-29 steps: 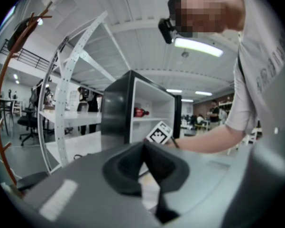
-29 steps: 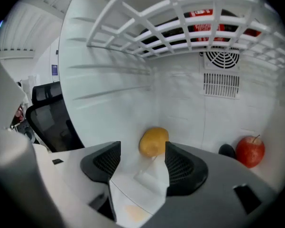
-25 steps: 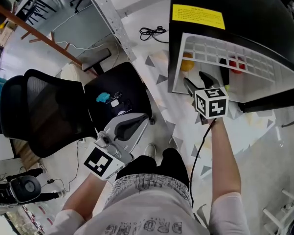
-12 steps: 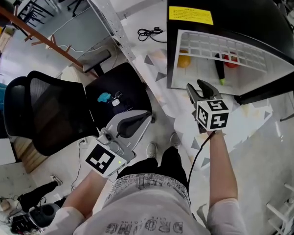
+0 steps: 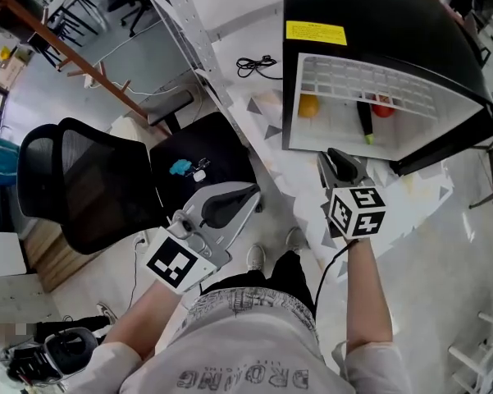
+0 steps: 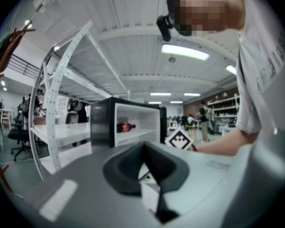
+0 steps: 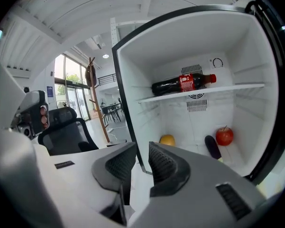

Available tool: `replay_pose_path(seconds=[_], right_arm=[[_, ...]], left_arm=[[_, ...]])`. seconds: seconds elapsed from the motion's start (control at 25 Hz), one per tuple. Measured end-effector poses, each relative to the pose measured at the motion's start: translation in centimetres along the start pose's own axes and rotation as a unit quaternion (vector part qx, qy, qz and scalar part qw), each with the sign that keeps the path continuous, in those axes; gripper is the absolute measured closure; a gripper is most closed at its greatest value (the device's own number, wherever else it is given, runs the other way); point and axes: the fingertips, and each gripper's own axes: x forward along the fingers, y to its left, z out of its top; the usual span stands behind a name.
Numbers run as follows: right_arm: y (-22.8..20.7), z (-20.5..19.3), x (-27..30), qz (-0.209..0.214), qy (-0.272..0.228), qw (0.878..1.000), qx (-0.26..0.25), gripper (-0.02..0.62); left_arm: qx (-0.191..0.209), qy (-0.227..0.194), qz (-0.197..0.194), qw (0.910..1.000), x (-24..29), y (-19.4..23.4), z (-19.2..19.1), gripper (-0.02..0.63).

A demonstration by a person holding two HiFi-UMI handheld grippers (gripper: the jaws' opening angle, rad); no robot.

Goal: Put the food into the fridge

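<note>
Left tongs (image 6: 143, 148) are pressed together, empty. Right tongs (image 7: 142, 151), in front of the open fridge (image 7: 137, 75), have just been closing to a narrow gap with nothing between. Inside, a bottle (image 7: 182, 83) lies on the shelf; below sit a yellow fruit (image 7: 167, 139), a dark vegetable (image 7: 211, 146) and an apple (image 7: 225, 136).

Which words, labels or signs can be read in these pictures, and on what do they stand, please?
Yellow label on the fridge: print too small to read.
Red label on the bottle: blurred, unreadable.
Shirt print: upside down, letters not legible.
Marker cubes: square patterns, no words.
</note>
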Motion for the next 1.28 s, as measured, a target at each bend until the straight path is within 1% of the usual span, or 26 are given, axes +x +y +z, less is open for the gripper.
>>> replay_pose_path(seconds=[0.36, 0.56, 0.76, 0.88, 1.12, 1.28], right_arm=[[2.6, 1.0, -2.9, 0.024, -0.019, 1.000, -0.004, 0.566], [3.5, 1.1, -3.2, 0.036, -0.017, 0.999, 0.004, 0.580], [4.4, 0.8, -3.2, 0.044, -0.014, 0.999, 0.005, 0.588], [5.0, 0.5, -3.1, 0.048, -0.011, 0.999, 0.006, 0.589], [5.5, 0.1, -3.2, 0.049, -0.005, 0.999, 0.007, 0.591], [5.7, -0.3, -3.2, 0.051, 0.001, 0.999, 0.007, 0.592]], left_arm=[[0.007, -0.011, -0.004, 0.9999, -0.4, -0.7, 1.3, 0.600], [0.006, -0.011, -0.003, 0.9999, -0.6, -0.2, 1.4, 0.600], [0.010, -0.010, -0.005, 0.9999, -0.8, -0.1, 1.1, 0.600], [0.003, -0.014, -0.005, 0.9999, -0.8, -0.1, 1.2, 0.600], [0.008, -0.006, -0.009, 0.9999, -1.3, 0.1, 0.6, 0.600], [0.009, -0.008, -0.010, 0.9999, -1.5, 0.2, 0.5, 0.600]])
